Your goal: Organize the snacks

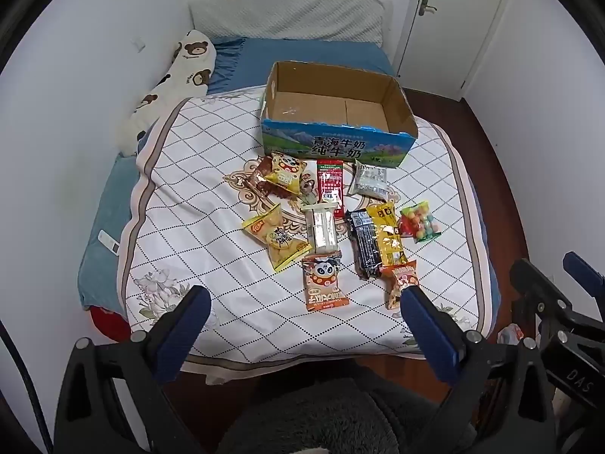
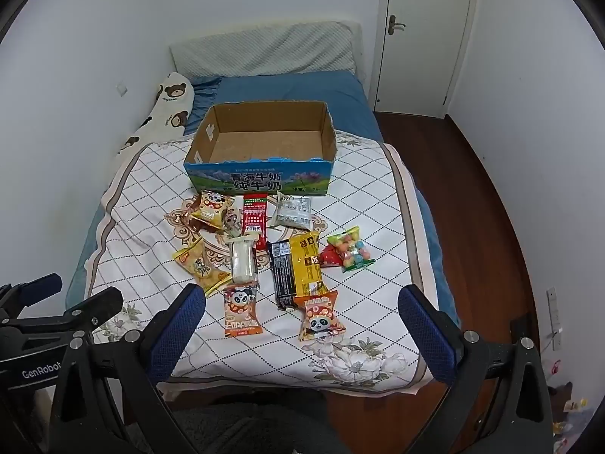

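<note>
An empty cardboard box (image 1: 401,113) (image 2: 329,132) with a blue printed front stands on the bed. In front of it lie several snack packets: a red packet (image 1: 331,183) (image 2: 254,216), a grey-white packet (image 1: 368,181) (image 2: 294,210), a black bar (image 1: 363,244) (image 2: 283,274), a yellow bar (image 1: 385,234) (image 2: 307,263), a bag of coloured balls (image 1: 419,221) (image 2: 349,249), and panda packets (image 1: 325,283) (image 2: 240,312). My left gripper (image 1: 302,302) and right gripper (image 2: 300,300) are both open and empty, held above the bed's near edge.
The quilted white bedspread (image 1: 196,204) covers the bed. A bear-print pillow (image 1: 177,83) lies along the left wall. A door (image 2: 427,30) and wooden floor (image 2: 472,196) are to the right. A remote (image 1: 107,242) lies at the bed's left edge.
</note>
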A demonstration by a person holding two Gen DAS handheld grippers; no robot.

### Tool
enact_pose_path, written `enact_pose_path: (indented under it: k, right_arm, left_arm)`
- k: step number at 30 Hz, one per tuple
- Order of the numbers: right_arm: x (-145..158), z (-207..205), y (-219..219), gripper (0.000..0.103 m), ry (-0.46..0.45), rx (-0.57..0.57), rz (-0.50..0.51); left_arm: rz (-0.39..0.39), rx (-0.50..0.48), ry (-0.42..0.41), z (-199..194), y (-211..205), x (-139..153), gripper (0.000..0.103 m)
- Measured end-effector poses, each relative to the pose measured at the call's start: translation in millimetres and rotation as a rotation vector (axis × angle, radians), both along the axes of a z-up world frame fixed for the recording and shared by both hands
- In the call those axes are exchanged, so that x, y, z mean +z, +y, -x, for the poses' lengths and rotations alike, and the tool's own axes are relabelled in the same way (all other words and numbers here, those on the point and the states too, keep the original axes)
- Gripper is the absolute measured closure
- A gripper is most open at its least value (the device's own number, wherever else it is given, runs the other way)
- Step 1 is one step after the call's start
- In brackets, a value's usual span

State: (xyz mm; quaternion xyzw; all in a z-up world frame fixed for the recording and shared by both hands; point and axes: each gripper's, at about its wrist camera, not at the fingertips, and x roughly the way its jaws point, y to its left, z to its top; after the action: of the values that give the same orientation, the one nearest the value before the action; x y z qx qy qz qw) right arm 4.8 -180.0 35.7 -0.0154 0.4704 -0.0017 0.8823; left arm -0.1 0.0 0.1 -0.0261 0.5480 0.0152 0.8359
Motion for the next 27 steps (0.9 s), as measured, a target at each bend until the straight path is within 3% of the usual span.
enact_pose_path:
  k: [27]
  right_arm:
    - [7.9, -2.9, 1.8, 0.000, -0.024, -0.003, -0.008]
  left_arm:
    - [-0.030, 0.023, -0.028, -1.9, 8.4, 10.3, 0.000]
